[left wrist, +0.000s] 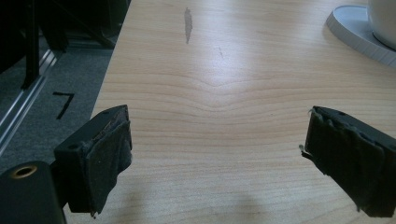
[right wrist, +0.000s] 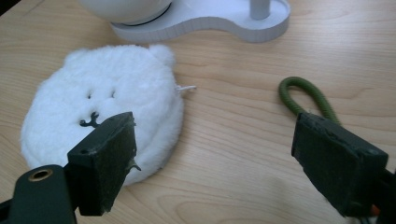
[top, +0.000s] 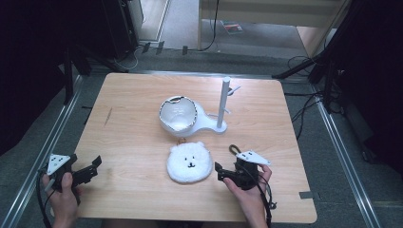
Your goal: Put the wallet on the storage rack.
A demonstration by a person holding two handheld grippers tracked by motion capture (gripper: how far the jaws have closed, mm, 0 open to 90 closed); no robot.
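Observation:
A white fluffy bear-face pouch [top: 189,162] [right wrist: 102,102] lies flat on the wooden table [top: 138,95], face up. Just to its right, my right gripper [top: 218,172] [right wrist: 215,154] is open, one jaw over the pouch's near edge and the other over a green cord loop [top: 234,149] [right wrist: 303,95]. Behind the pouch stands a white bowl [top: 177,114] on a white stand base [top: 209,124] [right wrist: 210,21] with an upright peg pole [top: 223,102]. My left gripper [top: 95,167] [left wrist: 215,149] is open over bare wood at the table's front left corner, holding nothing.
The stand base [left wrist: 355,32] shows at the far right of the left gripper view. A dark scuff [left wrist: 187,25] marks the wood on the left side. The table's left edge [left wrist: 109,79] drops to grey floor with metal rails [top: 52,128]. Dark stands and cables surround the table.

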